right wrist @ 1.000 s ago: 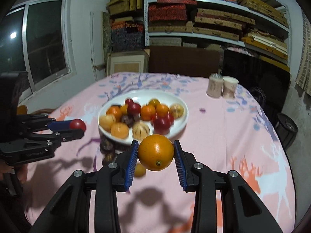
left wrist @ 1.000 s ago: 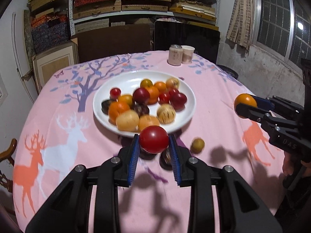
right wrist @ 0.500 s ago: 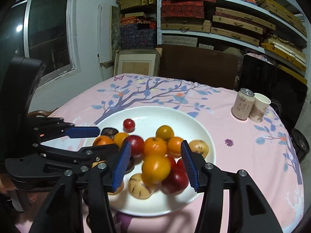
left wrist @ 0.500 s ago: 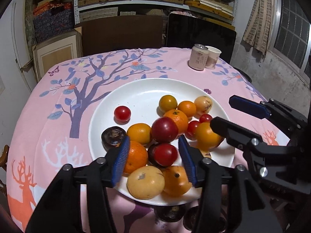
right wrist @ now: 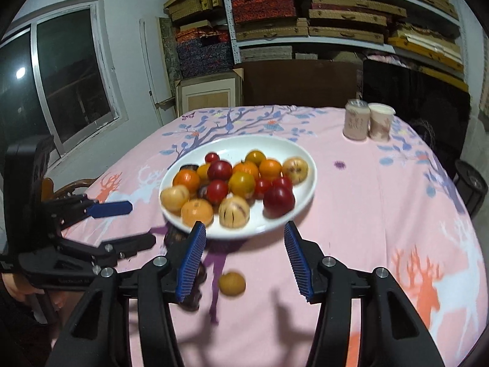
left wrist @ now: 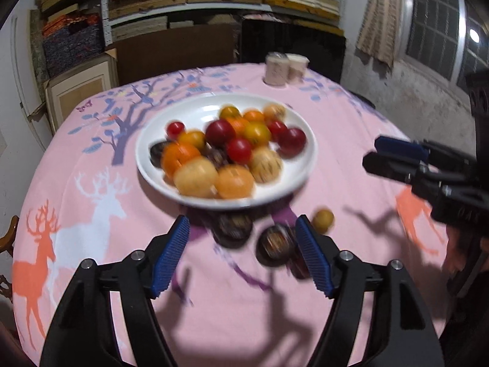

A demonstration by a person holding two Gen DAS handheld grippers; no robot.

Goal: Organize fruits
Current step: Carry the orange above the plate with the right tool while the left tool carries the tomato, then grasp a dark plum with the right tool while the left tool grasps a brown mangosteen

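Observation:
A white plate on the pink tablecloth is heaped with several red, orange and yellow fruits. A red tomato and an orange lie on top of the heap. Two dark fruits and a small yellow-brown fruit lie on the cloth in front of the plate. My left gripper hovers above the dark fruits with its jaws opening and nothing held. My right gripper stands open and empty before the plate's near rim.
A can and a paper cup stand at the table's far right. Shelves of stacked boxes and a dark chair back sit behind the table. A black round object is beyond the right edge, a wooden chair at the left.
A second ago the left gripper held the red tomato and the right the orange. Both fruits now lie on the plate; both grippers have opened and drawn back from it.

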